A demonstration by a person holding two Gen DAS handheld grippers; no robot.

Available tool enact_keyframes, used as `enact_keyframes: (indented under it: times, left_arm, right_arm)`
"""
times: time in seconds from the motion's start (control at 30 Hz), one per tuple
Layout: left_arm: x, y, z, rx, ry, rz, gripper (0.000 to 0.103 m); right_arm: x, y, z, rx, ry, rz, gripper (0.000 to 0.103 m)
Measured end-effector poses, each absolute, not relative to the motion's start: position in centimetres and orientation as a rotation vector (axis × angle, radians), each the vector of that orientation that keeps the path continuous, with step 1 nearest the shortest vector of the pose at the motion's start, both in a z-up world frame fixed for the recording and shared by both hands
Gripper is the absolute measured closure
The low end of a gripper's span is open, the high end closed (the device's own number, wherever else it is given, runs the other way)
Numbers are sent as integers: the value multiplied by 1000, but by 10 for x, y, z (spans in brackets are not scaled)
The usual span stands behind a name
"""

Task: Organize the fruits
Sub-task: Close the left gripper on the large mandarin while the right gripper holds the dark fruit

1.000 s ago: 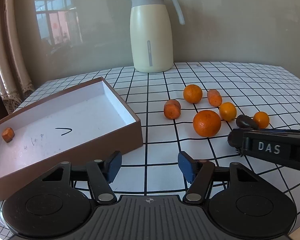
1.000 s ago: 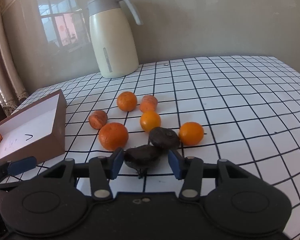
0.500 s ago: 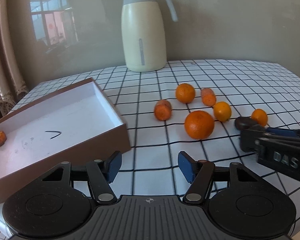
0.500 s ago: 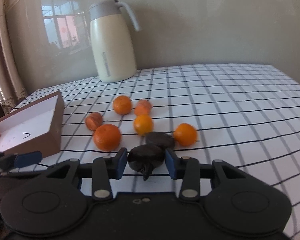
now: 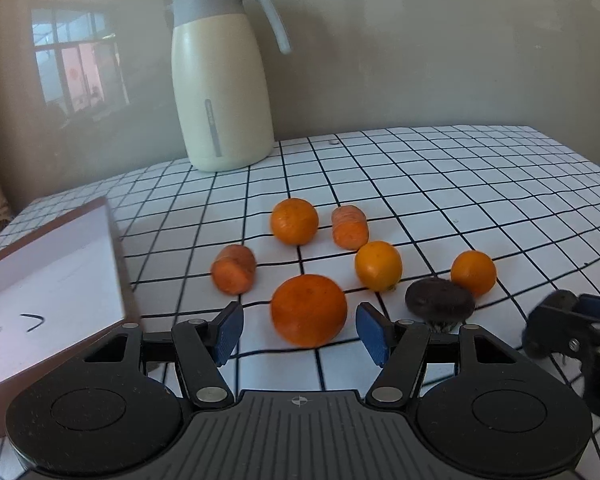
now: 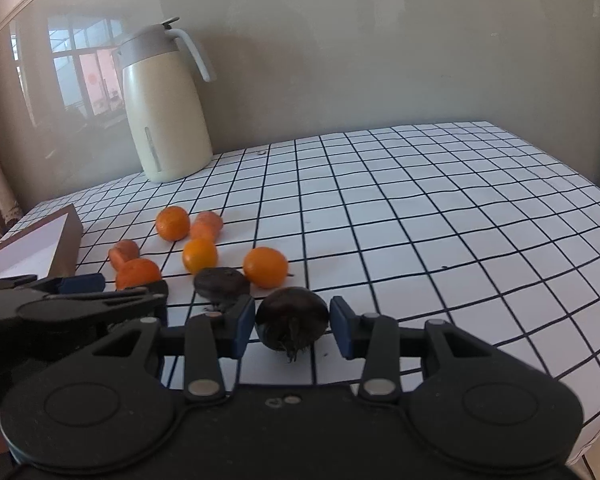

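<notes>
Between the blue pads of the right gripper (image 6: 293, 326), gripping a dark round fruit (image 6: 292, 322), tufted end toward the camera, jaws narrowly set, pads seemingly pressing its sides. Just left, hovering half-open and empty, left gripper (image 5: 300, 330), framing the large orange (image 5: 308, 310) straight ahead, pads not touching. Farther left, lying nearer the left hand, brown box (image 5: 116, 248). Beyond, resting on the checked tablecloth (image 6: 420, 220), a second dark fruit (image 6: 221, 282).
</notes>
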State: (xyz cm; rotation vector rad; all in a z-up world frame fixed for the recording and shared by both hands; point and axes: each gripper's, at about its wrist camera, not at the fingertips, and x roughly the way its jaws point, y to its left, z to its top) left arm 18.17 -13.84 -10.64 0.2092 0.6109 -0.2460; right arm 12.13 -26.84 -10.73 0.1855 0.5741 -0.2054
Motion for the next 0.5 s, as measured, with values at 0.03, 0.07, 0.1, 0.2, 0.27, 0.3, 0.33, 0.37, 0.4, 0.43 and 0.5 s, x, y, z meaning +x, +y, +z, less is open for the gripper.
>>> enact_keyframes:
  times: [0.03, 0.07, 0.1, 0.2, 0.27, 0.3, 0.33, 0.37, 0.4, 0.43, 0.5]
  left_arm:
    - [183, -139, -107, 199, 611, -245, 40]
    - [185, -140, -108, 191, 614, -247, 46]
    - [187, -140, -110, 183, 625, -252, 60]
    - [188, -138, -112, 151, 635, -257, 61]
    - [185, -135, -113, 131, 630, -259, 61]
    - [184, -133, -113, 124, 628, -256, 61]
    - [181, -131, -113, 121, 626, -254, 61]
    - [178, -129, -114, 122, 625, -258, 61]
    - [175, -128, -114, 127, 623, -262, 61]
    - [173, -127, -114, 124, 624, -265, 61]
    - [167, -123, -113, 122, 630, -271, 61]
  right_arm:
    - [122, -269, -107, 185, 572, -207, 70]
    - [122, -270, -107, 187, 571, -208, 70]
    - [123, -270, -108, 189, 571, -207, 70]
    - [123, -269, -108, 181, 569, -209, 70]
    - [123, -268, -108, 176, 567, -210, 70]
    - [123, -268, -108, 180, 567, -210, 70]
    - [122, -269, -108, 182, 567, -209, 70]
    - [121, -268, -107, 182, 568, -208, 70]
    - [120, -267, -107, 182, 569, -206, 70]
    - [120, -266, -107, 183, 572, -202, 71]
    - [118, -263, -106, 184, 575, -191, 71]
